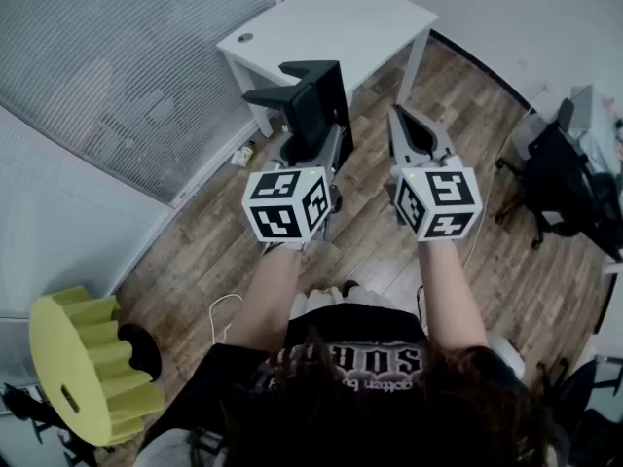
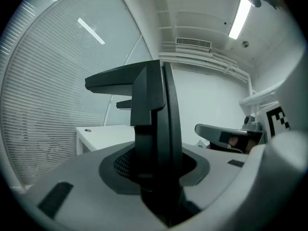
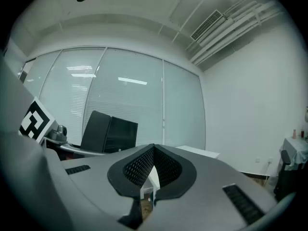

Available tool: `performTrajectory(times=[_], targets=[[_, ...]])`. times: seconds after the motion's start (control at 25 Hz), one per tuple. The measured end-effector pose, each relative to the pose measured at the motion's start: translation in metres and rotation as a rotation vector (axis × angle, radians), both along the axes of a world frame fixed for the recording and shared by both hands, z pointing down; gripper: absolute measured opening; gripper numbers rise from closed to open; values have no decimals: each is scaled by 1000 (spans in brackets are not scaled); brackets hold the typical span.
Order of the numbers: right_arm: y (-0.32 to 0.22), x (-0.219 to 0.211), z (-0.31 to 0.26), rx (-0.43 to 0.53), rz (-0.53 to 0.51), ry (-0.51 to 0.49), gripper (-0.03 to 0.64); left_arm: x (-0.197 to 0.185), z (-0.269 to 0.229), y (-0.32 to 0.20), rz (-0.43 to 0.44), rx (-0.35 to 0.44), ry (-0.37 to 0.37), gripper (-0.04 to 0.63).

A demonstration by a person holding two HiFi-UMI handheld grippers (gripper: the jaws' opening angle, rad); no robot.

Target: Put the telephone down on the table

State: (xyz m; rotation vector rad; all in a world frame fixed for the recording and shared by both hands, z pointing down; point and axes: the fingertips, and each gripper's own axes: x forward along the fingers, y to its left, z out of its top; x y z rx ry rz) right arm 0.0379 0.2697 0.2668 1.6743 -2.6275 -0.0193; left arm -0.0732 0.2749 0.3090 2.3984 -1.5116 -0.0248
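Dark hair (image 1: 389,407) fills 6 o'clock of the head view. Above it, 2 forearms reach up to the marker cubes.

Only the head view shows the wood floor (image 1: 370,232), a yellow ridged object (image 1: 83,363) at 8 o'clock and a black chair (image 1: 565,183) at 3 o'clock. It also shows the telephone (image 1: 310,100) held in the air over the floor at the tip of the left gripper (image 1: 313,159). The white worktop (image 1: 331,17) stands beyond it at 12 o'clock, and the telephone is not on it.

Only the left gripper view shows the blinds (image 2: 43,105) at 9 o'clock, a ceiling light (image 2: 240,16) at 1 o'clock and a vent (image 2: 192,42) at 12 o'clock. In that view the left fingers (image 2: 226,174) are clamped on the telephone's lower part, 1 on each side. The telephone rises upright from between the pads, well past their tips.

The right gripper view shows the right gripper (image 1: 409,123) with its fingers (image 3: 139,170) together and nothing between them. The telephone sits apart from them at 9 o'clock.

The telephone is matte black. Edge-on it is a slim slab, with a flat wedge jutting toward 9 o'clock at its top and a smaller ledge just below.
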Motion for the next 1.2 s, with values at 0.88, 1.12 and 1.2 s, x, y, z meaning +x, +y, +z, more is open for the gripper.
performTrajectory(times=[0.88, 1.12, 1.2], targets=[[-24, 10, 19, -40, -34, -44, 31, 8, 14, -19, 16, -20, 11, 163], [-38, 31, 19, -50, -73, -71, 31, 31, 12, -33, 26, -22, 17, 163], [-43, 39, 18, -48, -77, -70, 31, 39, 11, -38, 34, -22, 18, 163]])
